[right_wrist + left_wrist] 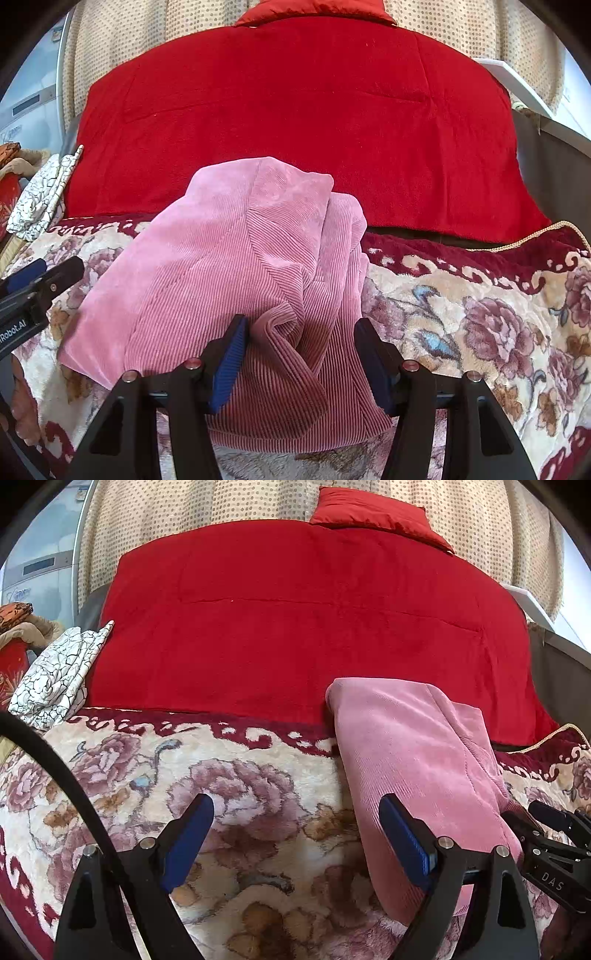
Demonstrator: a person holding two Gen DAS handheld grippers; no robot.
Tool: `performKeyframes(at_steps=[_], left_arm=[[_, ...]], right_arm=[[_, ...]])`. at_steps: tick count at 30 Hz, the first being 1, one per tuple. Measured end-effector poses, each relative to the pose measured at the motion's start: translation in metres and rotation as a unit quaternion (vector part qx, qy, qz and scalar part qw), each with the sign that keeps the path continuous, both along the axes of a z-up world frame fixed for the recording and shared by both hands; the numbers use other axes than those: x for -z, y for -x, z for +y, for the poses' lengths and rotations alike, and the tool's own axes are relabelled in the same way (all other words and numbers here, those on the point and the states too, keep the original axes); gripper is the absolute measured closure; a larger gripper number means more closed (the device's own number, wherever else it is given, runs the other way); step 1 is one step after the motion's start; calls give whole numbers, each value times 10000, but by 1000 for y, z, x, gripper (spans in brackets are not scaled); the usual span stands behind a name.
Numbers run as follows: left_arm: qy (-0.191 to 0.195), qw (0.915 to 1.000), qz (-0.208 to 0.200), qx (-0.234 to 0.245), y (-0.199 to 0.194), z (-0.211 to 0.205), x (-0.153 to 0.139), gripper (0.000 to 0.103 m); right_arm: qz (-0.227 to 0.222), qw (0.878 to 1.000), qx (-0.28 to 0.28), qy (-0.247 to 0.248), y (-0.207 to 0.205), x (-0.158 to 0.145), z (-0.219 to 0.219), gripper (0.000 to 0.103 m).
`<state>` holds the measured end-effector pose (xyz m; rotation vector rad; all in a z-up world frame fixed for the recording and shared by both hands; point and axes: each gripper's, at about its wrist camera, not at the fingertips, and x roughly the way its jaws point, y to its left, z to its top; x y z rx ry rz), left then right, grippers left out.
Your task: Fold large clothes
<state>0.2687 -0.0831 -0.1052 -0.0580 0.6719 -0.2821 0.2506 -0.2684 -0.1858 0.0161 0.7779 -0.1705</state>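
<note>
Corduroy garment (229,266), pink, lies bunched on the floral blanket (229,786) in the lower middle of the right wrist view; its near hem is cut off behind the gripper body at the bottom edge. Right gripper (301,354) stands part open, a raised fold of the garment between its fingers; left blue pad (231,363) looks against the cloth, right pad seems clear of it, so no firm grip, though contact is hard to judge. Left gripper (297,834) is spread wide over bare blanket in the lower middle of its view, nothing between its fingers; the garment sits just behind its right finger (404,843), which hides part of the cloth. Red bedspread (295,620) fills the upper half. Red pillow (373,513) at top, cropped in the right view. Patterned white cloth (59,675) at left edge, partly out of frame.
</note>
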Motion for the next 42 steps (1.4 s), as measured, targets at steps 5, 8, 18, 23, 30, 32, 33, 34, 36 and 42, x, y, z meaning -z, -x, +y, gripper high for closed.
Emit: performKeyframes(at_steps=[5,8,18,23,30,32,33,34,36,42], left_arm=[[-58,10000,-30,12,1,0,-1,12],[-132,9999,-75,18,2,-1,-3,12],[-425,9988,-115,215,4,-9,-1,12],[-597,9977,-212,246,6,-12,-3,12],[-437,9976,-532,-69,11,4,-16,12],[-381,9978,-540,-110,10,9,-18,12],[-367,9980,-512,-105,10,10,-17,12],[-373,9981,-483,-88,9,11,-17,12],[-437,9979,-476,-45,9,10,-15,12],[-1039,9939,-90,362,5,-13,6,12]], right_arm=[[-13,10000,-21,23,0,0,0,40],[-15,10000,-22,28,1,0,1,40],[-24,10000,-47,55,1,0,1,40],[-11,10000,-63,-25,1,-2,-1,40],[-864,9939,-194,-665,18,-36,-24,42],[-1027,9894,-452,-927,21,-42,-25,46],[-1013,9880,-573,-1018,21,-42,-23,48],[-947,9873,-688,-1077,19,-40,-20,50],[-665,9872,-913,-1124,11,-31,-10,64],[12,9864,-1016,-1290,-7,-6,-1,64]])
